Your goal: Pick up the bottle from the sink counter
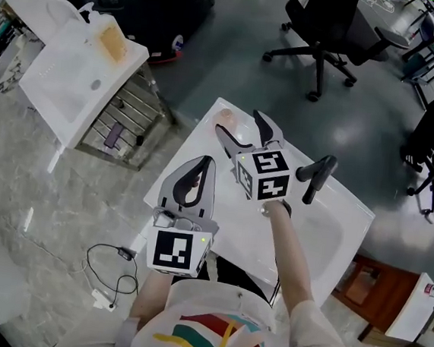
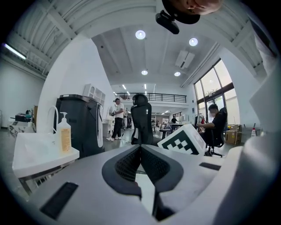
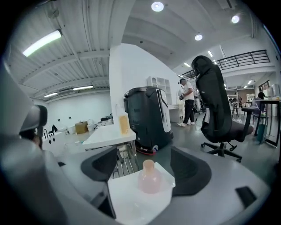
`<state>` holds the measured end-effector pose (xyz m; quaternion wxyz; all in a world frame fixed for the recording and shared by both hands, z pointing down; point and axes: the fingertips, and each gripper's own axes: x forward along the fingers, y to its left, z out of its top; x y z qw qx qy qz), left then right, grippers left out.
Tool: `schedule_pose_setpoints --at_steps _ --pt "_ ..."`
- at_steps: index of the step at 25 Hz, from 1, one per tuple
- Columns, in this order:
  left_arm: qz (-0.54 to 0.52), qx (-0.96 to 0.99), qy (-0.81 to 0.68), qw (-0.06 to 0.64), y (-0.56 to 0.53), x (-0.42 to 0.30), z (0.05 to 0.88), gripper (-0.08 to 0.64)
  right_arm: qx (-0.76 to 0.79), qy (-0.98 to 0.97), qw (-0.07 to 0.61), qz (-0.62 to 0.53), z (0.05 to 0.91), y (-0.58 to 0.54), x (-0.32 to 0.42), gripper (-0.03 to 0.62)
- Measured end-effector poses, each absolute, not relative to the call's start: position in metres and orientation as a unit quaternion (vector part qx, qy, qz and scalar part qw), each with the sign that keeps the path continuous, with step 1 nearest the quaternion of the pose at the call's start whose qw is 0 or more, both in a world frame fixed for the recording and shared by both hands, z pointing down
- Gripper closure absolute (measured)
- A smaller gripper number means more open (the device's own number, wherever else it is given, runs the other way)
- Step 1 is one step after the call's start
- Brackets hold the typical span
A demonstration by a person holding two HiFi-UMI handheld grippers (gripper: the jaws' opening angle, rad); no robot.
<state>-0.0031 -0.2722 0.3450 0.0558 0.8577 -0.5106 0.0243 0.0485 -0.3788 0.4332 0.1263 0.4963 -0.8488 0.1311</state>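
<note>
One bottle (image 3: 149, 177): small, pale pink and translucent, round-bellied with a short neck and a cap of the same tint. It stands upright at the far corner of the white worktop (image 1: 225, 208), close to both edges.
Right gripper (image 1: 240, 128): fingers (image 3: 193, 169) spread wide and holding nothing. The bottle sits framed in the gap, at or just past the tips (I see no pad touching it).
Left gripper (image 1: 202, 167): fingers pressed together on nothing, low over the near side of the worktop and well apart from the bottle.
Weight: light, I'd judge, and plastic by the look. Whether there is liquid inside I cannot tell.
Stiffness: probably a thin wall that gives under a hard squeeze, so a moderate close should do.
Slip: smooth, curved sides, so the belly could squirt out from flat pads.
Where to hold: across the belly at its widest, or just under the shoulder, with the fingers level. The narrow neck offers too little to bear on.
Risk: it is light and near the corner, so a nudge from one finger before the other meets it could tip it or push it over the edge.
</note>
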Motion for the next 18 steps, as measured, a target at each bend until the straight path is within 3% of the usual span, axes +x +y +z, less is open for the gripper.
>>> schedule_pose_setpoints --at_steps 18 --pt "0.05 0.837 -0.536 0.102 -0.276 -0.026 0.393 0.541 0.459 -0.832 0.242 0.199 0.552 -0.431 0.023 0.219"
